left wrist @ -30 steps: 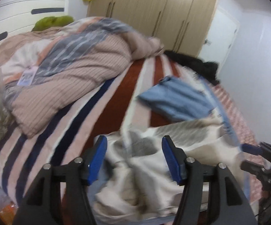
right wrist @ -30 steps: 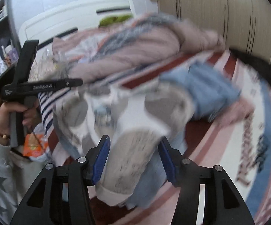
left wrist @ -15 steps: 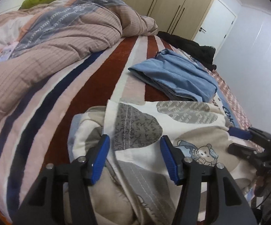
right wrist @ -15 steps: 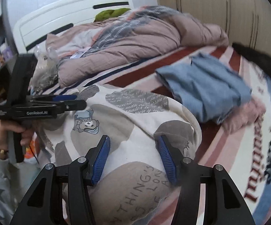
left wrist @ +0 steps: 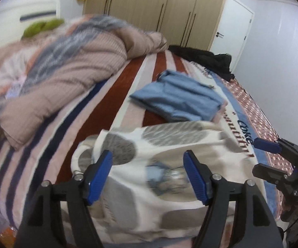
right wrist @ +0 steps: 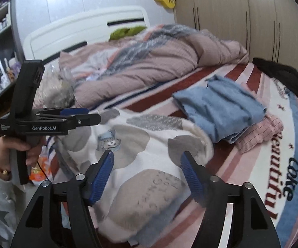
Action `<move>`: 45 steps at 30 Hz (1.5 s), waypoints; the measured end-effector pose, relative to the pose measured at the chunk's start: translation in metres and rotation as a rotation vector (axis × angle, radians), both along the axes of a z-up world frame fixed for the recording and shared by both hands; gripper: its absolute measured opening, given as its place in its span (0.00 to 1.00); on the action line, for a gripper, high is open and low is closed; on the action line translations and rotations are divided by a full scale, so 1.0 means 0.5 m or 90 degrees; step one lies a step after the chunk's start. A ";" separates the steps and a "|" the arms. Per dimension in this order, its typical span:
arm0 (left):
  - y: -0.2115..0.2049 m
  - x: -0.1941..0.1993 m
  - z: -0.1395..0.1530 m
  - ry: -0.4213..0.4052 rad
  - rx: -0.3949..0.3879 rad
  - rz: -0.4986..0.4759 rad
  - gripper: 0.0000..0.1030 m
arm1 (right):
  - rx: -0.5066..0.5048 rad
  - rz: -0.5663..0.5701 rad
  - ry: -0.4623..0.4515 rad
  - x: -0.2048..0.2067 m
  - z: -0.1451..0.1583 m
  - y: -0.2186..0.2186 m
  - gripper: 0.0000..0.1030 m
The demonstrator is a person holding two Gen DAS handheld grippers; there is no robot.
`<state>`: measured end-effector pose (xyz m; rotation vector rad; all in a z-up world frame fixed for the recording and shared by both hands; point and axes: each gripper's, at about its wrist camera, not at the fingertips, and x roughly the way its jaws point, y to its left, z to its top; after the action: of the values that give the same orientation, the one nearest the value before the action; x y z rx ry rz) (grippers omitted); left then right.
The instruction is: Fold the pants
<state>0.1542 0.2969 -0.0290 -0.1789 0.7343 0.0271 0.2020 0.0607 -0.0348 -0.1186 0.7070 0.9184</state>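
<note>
Cream pants (left wrist: 161, 173) with grey blobs and a small bear print lie spread on the near edge of the bed; they also show in the right wrist view (right wrist: 140, 157). My left gripper (left wrist: 147, 175) is open and empty, held just above the pants. My right gripper (right wrist: 147, 175) is open and empty over the pants' right part. The right gripper shows at the right edge of the left wrist view (left wrist: 272, 157), the left gripper at the left of the right wrist view (right wrist: 83, 115), its jaws nearly together there.
A folded blue garment (left wrist: 180, 101) lies on the striped bedspread (left wrist: 70, 124) beyond the pants, on a pink checked one (right wrist: 260, 132). A bunched pink duvet (left wrist: 66, 72) fills the back left. Black clothing (left wrist: 206, 57) lies far back. Wardrobes (left wrist: 159, 10) stand behind.
Both grippers have pulled back and up from the pants, which now lie flatter on the bed. The view has tilted up toward the wardrobe.
</note>
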 end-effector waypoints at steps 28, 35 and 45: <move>-0.491 -0.227 0.087 -0.309 0.108 -0.006 0.99 | 0.007 -0.328 -0.276 -0.220 0.073 -0.670 0.95; -0.540 -0.244 0.069 -0.309 0.100 -0.036 0.99 | 0.006 -0.361 -0.274 -0.304 0.023 -0.695 1.00; -0.557 -0.249 0.061 -0.306 0.089 -0.043 0.99 | 0.023 -0.374 -0.266 -0.326 0.020 -0.704 1.00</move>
<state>0.0297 0.0186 0.0014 -0.0234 0.2576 -0.0291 0.0390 -0.2913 -0.0245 -0.0618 0.3026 0.3233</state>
